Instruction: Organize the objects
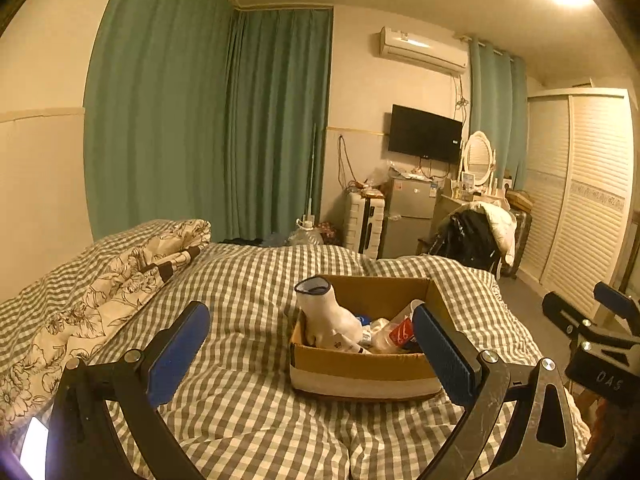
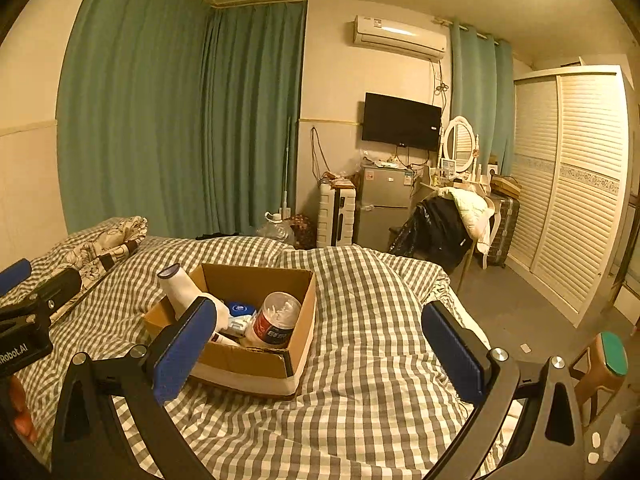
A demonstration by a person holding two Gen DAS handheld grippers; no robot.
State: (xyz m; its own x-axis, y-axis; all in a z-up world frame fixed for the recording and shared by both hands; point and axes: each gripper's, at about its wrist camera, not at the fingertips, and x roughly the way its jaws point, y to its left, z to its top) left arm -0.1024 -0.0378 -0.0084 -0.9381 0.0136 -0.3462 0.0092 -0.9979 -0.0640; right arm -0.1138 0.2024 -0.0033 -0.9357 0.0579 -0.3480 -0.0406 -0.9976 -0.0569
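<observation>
Hovering over the checked bed [image 1: 248,360], left tool [image 1: 312,356] and right tool [image 2: 320,348] gaped wide, both empty, cardboard box [image 2: 248,356] held 1 white sock [image 1: 332,320], 1 bottle [image 2: 276,320].

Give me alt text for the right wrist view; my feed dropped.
An open brown cardboard box sits on a grey-checked bed cover, holding a white bottle and a red-labelled clear plastic jar. The right gripper hovers open and empty before it.

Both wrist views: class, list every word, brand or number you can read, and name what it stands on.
"OAS": on the right gripper, seen from the left view.
"Robot.AI": on the left gripper, start cut off.
Bottle red label: unreadable.
Blue tin: blurred.
TV logo, air conditioner and fridge stickers: too small.
</observation>
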